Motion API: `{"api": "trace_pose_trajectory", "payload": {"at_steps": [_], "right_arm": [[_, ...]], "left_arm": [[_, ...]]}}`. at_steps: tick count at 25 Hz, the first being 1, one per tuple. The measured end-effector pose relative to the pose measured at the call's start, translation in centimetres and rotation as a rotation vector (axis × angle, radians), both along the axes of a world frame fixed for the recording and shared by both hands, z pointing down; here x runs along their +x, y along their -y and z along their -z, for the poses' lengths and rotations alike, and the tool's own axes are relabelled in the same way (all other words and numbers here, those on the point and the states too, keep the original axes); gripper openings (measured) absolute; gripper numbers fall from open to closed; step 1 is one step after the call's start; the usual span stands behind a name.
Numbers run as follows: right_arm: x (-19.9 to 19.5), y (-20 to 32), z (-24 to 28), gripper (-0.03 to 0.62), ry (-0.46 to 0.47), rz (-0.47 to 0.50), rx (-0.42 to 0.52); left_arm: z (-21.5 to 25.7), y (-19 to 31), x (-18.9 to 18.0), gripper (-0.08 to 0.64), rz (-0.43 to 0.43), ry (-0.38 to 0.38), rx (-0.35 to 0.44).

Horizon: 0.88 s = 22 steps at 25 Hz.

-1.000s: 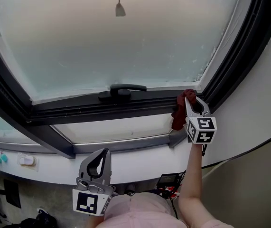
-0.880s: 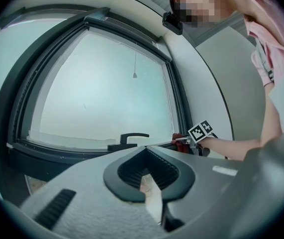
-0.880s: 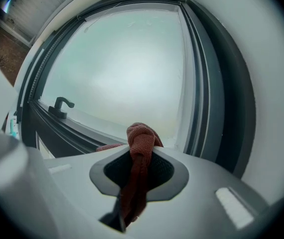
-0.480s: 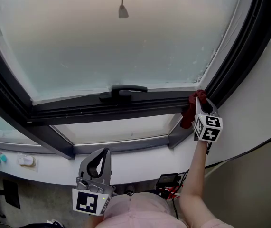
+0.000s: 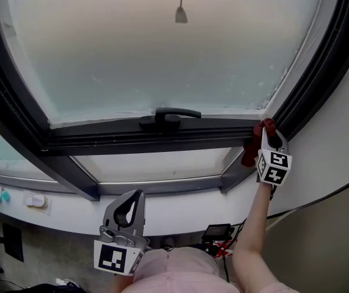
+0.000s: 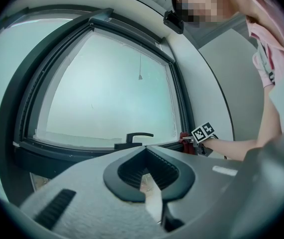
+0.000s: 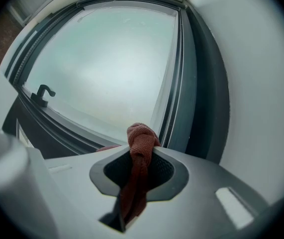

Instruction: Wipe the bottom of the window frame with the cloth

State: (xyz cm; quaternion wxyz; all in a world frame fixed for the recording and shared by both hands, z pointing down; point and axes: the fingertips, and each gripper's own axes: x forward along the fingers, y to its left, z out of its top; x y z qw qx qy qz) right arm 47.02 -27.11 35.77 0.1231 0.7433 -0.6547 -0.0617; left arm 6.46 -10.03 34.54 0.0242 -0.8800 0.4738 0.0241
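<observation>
**Wipe stroke at the right end of the btm rail**

The right gripper (image 5: 266, 132) is up at the lower right corner of the window frame (image 5: 162, 138), where the dark btm rail meets the right upright. Its jaws are clamped on the cloth (image 5: 251, 154), a dark red rag. In the right gripper view the cloth (image 7: 142, 139) bunches into a knot above the jaw tips of the right gripper (image 7: 140, 157), w/ the rest trailing down through the jaw opening. The head view shows the knot against the corner, but actual contact w/ the rail can't be confirmed.

The left gripper (image 5: 130, 205) hangs low near the person's body, well apart from the frame. In its own view the left gripper (image 6: 144, 152) has its jaws together on nothing, so it has no part in the job.

Judgement: the wiping step is under way, at 1 end of the rail. The rest of the rail runs left past the handle (image 5: 171, 116), & nothing here shows how clean it is. The next move prob. calls for pressing the knot into the rail groove & drawing it left in 1 steady pass. It should stay below the handle so the trailing end doesn't snag. The grip looks firm enough, w/ plenty of fabric wedged between the jaws.
</observation>
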Motion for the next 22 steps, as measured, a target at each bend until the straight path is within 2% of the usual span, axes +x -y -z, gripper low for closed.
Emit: {"api": "trace_pose_trajectory", "payload": {"at_steps": [4,7,10,12,16,22], "right_arm": [[-3.9,-1.8,2.3,0.067,0.023,0.08,0.093],[-9.3,-3.7,4.1,0.067,0.028,0.19,0.178],[-14.9,-5.5,4.2,0.067,0.045,0.291,0.228],[-18.3,-6.1,3.1,0.066,0.059,0.352,0.224],[-23.9,-5.4,-0.1,0.066,0.059,0.449,0.15],[-28.3,-4.9,-1.4,0.066,-0.005,0.506,0.09]], "left_arm": [[-0.4,-0.1,-0.1,-0.002,-0.004,-0.004,-0.016],[-0.8,0.2,0.5,-0.002,-0.024,-0.015,-0.031],[0.0,0.0,1.6,-0.002,-0.062,-0.048,0.011],[0.2,-0.6,2.2,-0.002,-0.086,-0.059,0.026],[0.2,-1.2,1.8,-0.002,-0.082,-0.08,0.017],[-0.1,-1.2,0.4,-0.002,-0.052,-0.094,0.002]]}}
